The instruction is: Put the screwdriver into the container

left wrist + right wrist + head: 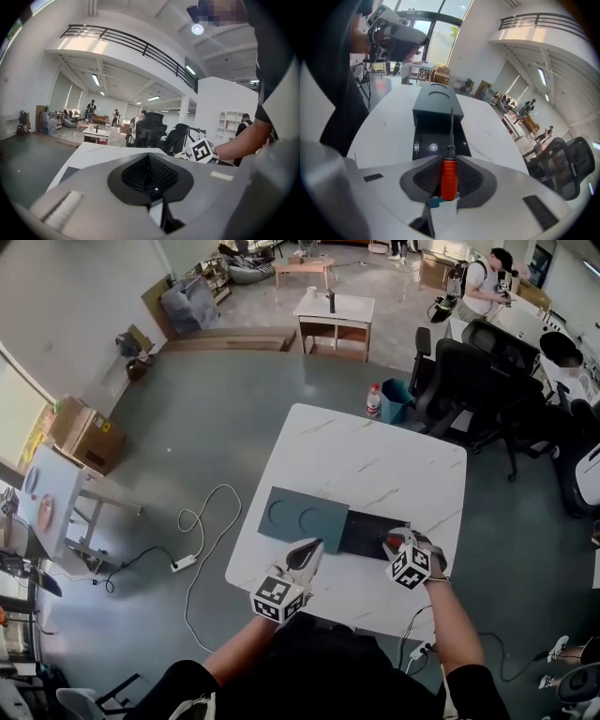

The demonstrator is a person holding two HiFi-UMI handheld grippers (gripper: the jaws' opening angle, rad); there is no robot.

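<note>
A screwdriver (449, 177) with a red handle and a thin dark shaft sits between the pads of my right gripper (449, 165), which is shut on the handle. Its shaft points out over the open dark tray of the container (423, 143). The container's teal lid (302, 518), with two round recesses, is slid to the left of the open part (367, 532). In the head view my right gripper (394, 542) hovers at the tray's right end. My left gripper (312, 549) is at the lid's near edge, jaws together with nothing between them (149, 174).
The container lies on a white marble-pattern table (375, 470), towards its near edge. Black office chairs (473, 371) stand past the far right corner. A white cable and power strip (185, 562) lie on the grey floor to the left.
</note>
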